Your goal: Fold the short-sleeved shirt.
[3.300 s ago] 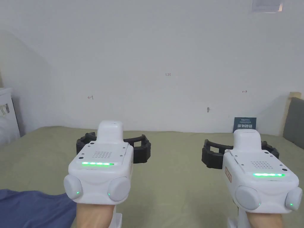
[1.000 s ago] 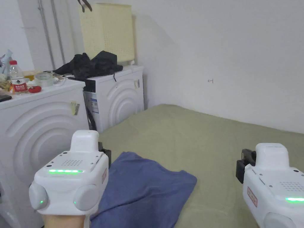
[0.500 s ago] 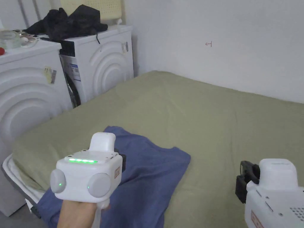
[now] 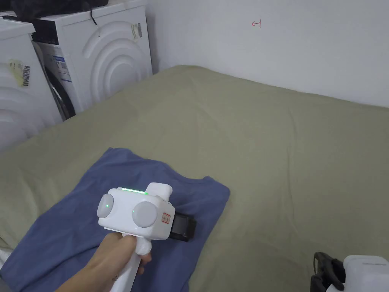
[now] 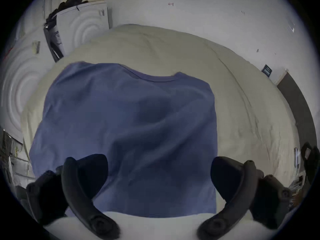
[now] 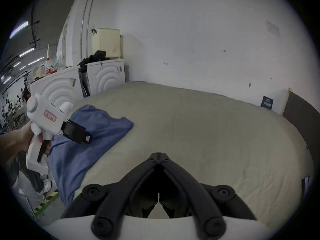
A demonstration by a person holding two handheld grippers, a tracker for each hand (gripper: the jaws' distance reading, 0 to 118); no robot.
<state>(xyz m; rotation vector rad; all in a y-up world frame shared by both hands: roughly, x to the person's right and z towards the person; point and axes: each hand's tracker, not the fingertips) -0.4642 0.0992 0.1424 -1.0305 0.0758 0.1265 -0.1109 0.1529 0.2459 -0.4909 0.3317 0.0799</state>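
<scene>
A blue short-sleeved shirt (image 4: 68, 228) lies spread near the left front corner of the olive-green bed (image 4: 266, 144), its collar toward the wall. My left gripper (image 4: 183, 227) hovers just over the shirt's right half, tilted down, in a person's hand. In the left gripper view its jaws stand wide apart, my left gripper (image 5: 159, 165) open above the shirt (image 5: 121, 122) with no cloth between them. My right gripper (image 6: 158, 155) has its tips pressed together on nothing, over bare sheet right of the shirt (image 6: 103, 127). It shows at the bottom right corner, my right gripper (image 4: 326, 272).
Two white washing machines (image 4: 106, 53) stand against the bed's left side, with dark clothes and a cream laundry basket (image 6: 106, 42) on top. A white wall runs behind the bed. A dark headboard (image 6: 301, 115) closes the right end. The shirt's hem hangs over the front edge.
The head camera has swung left and down. My left gripper has moved forward and tipped down over the shirt. My right gripper has sunk to the picture's bottom right corner.
</scene>
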